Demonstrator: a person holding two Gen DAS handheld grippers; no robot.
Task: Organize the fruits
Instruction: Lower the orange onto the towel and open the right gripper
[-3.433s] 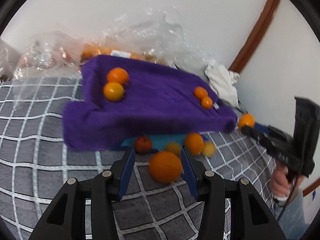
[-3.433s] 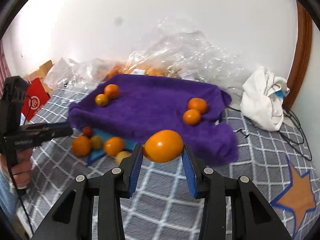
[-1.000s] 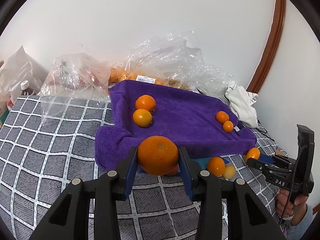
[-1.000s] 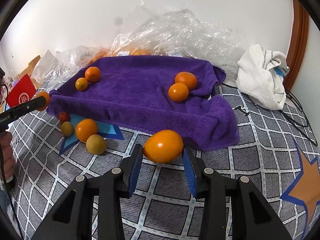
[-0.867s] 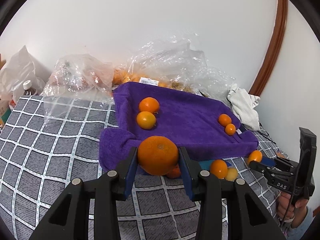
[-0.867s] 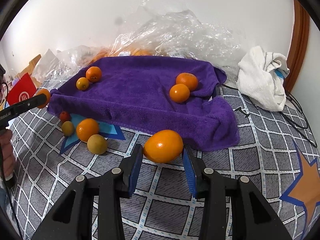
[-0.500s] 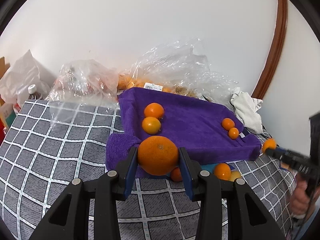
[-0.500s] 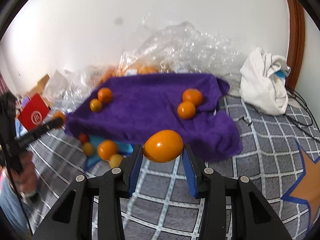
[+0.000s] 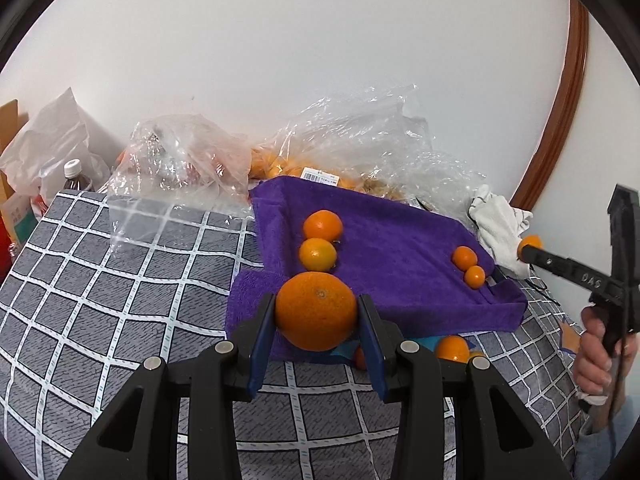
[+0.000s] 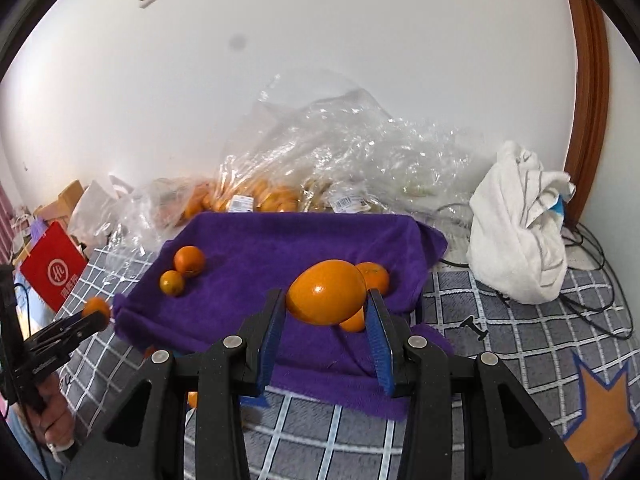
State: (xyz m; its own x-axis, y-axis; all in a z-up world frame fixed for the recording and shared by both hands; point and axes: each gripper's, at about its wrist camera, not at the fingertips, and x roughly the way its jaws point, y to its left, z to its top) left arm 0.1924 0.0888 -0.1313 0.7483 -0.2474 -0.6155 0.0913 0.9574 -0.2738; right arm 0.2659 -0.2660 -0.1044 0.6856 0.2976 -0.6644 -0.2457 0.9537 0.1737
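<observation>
The left hand-held gripper (image 9: 317, 312) clamps a round orange (image 9: 316, 311) above the purple towel's (image 9: 400, 264) near edge. The right hand-held gripper (image 10: 326, 300) grips an oval orange (image 10: 326, 292) over the towel, where 4 small oranges lie in 2 pairs.

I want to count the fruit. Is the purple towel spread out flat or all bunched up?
Mostly spread out. The purple towel lies open with four small oranges on it, though its near edge is rumpled and folded over.
</observation>
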